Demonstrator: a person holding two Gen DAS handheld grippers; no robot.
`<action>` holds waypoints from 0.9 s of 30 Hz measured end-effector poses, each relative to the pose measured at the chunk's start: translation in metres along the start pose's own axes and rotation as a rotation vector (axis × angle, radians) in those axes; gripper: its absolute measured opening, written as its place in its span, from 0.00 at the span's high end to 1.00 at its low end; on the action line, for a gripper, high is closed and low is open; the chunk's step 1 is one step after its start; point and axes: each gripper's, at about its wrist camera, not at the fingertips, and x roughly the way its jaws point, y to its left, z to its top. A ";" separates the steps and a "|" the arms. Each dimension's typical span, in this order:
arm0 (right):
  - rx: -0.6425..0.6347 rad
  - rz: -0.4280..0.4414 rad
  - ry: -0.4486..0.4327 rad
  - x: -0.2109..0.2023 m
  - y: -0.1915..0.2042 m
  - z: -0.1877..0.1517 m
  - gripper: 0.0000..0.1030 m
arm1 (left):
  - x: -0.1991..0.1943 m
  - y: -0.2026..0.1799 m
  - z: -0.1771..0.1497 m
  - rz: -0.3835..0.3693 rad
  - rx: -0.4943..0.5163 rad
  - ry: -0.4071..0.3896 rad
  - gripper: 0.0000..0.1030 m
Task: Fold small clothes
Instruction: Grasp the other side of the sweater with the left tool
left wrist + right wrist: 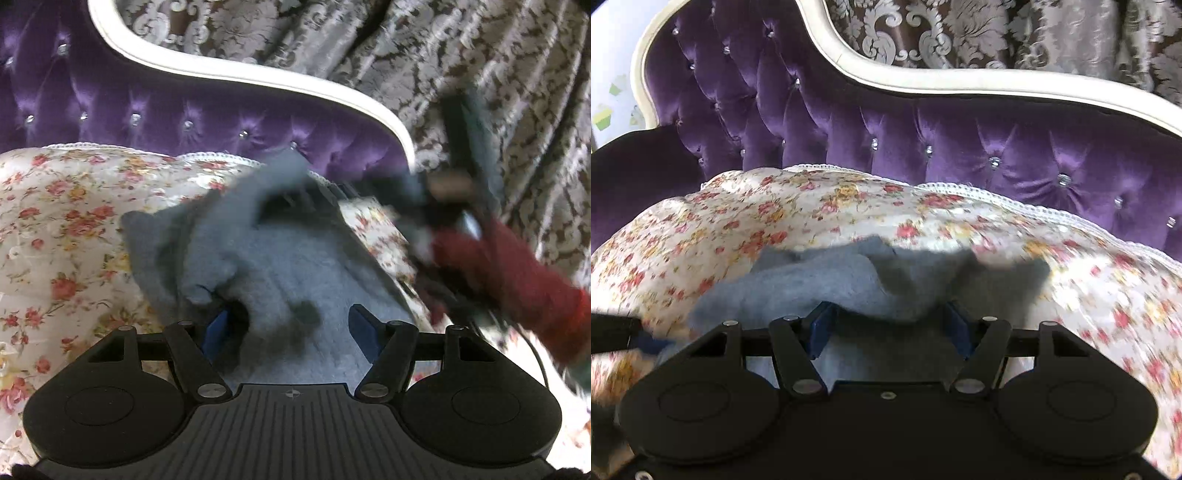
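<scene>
Left wrist view, going left to right: floral quilt [66, 229] over the seat of a purple tufted sofa [155, 107], then a fuzzy grey-blue garment [280, 266] bunched up mid-quilt, toward its back edge. Left gripper [291, 328] right over it, jaws spread wide, fleece lying between the blue pads [218, 330] but not pinched. Off to the right, a blurry red sleeve [502, 280] against patterned curtains [480, 74].

Right wrist view: same garment [827, 284] rumpled across the quilt [1108, 295], draped over the right gripper [888, 332], jaws also wide apart, nothing clamped.
</scene>
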 end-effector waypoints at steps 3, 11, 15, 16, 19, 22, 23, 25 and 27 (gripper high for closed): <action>0.028 0.022 -0.013 0.019 -0.001 0.020 0.34 | 0.002 -0.002 -0.003 0.010 0.030 0.007 0.35; 0.153 0.076 -0.080 0.003 -0.015 0.011 0.34 | 0.010 0.005 -0.004 0.034 -0.048 -0.024 0.47; 0.193 0.074 -0.096 -0.014 -0.024 -0.009 0.34 | 0.008 0.007 -0.004 0.006 -0.065 -0.014 0.96; 0.214 0.076 -0.106 -0.020 -0.026 -0.015 0.34 | 0.004 0.008 -0.005 0.014 -0.079 -0.025 0.96; 0.265 0.081 -0.135 -0.036 -0.032 -0.029 0.33 | -0.015 0.007 -0.009 0.038 -0.085 -0.072 0.96; 0.283 0.088 -0.144 -0.050 -0.035 -0.041 0.33 | -0.020 0.012 -0.012 0.039 -0.100 -0.027 0.96; 0.280 0.085 -0.144 -0.053 -0.035 -0.043 0.32 | -0.020 0.013 -0.014 0.045 -0.098 -0.013 0.96; 0.264 0.069 -0.135 -0.057 -0.035 -0.048 0.30 | -0.018 0.013 -0.015 0.054 -0.089 0.018 0.96; 0.229 0.041 -0.125 -0.059 -0.032 -0.050 0.30 | -0.016 0.015 -0.015 0.070 -0.094 0.047 0.96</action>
